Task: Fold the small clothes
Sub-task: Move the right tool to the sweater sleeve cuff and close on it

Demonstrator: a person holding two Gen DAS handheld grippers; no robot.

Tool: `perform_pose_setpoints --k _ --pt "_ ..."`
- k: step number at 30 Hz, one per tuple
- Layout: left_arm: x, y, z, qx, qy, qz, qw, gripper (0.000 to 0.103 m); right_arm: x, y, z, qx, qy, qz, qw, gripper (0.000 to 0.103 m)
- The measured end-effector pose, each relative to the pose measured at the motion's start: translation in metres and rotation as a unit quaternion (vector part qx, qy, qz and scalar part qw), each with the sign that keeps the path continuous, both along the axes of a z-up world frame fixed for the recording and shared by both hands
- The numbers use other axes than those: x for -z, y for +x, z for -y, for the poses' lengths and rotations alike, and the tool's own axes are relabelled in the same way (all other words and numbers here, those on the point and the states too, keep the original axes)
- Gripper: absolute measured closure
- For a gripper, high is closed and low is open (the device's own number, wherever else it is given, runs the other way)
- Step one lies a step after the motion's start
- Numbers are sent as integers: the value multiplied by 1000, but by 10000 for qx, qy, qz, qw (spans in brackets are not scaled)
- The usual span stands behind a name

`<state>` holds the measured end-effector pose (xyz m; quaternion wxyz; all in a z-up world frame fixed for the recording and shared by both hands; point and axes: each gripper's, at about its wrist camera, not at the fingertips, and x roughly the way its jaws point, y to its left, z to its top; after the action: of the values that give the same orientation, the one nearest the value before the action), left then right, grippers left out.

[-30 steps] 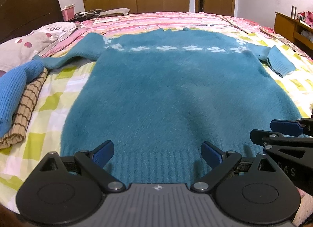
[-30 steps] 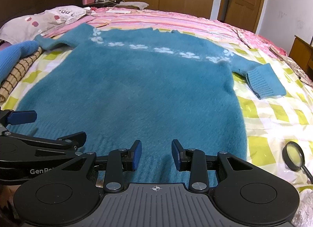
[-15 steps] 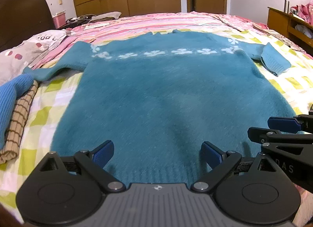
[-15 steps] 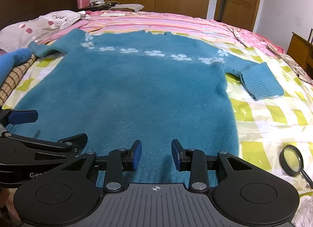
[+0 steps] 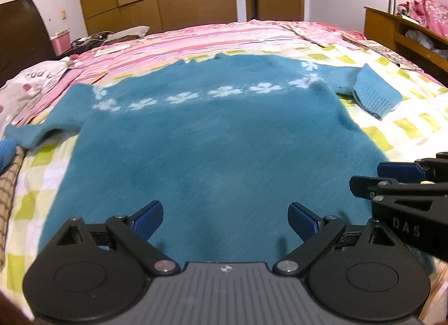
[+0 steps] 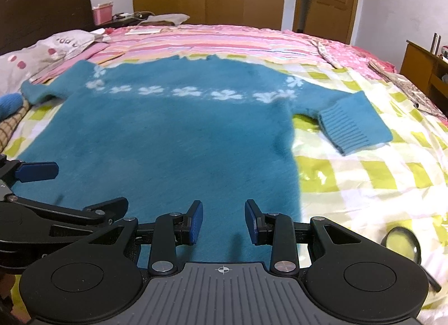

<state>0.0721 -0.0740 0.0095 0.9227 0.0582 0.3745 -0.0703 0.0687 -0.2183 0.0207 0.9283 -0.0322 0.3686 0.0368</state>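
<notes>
Sweater (image 5: pixel 218 140) lies flat on the bed (image 6: pixel 364 173), front up, arms out to both sides, so it's ready to fold. Its bottom edge is nearest, w/ both tools right above it. Left gripper (image 5: pixel 225 217) is wide open & holds nothing. Right gripper (image 6: pixel 223 220) is open a bit less, also w/ nothing in it. They sit side by side, prob. to grab that near edge together. A magnifying glass (image 6: pixel 401 243) lies near right, off the sweater.
</notes>
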Motion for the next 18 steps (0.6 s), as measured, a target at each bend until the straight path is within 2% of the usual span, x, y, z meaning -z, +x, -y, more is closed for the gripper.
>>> perform_pose_setpoints --k 12,18 --pt "-3 42 29 220 -101 43 9997 3 0 48 59 424 -438 197 9979 70" --pt "-2 58 43 295 -145 71 9994 3 7 64 92 372 -918 379 9944 72"
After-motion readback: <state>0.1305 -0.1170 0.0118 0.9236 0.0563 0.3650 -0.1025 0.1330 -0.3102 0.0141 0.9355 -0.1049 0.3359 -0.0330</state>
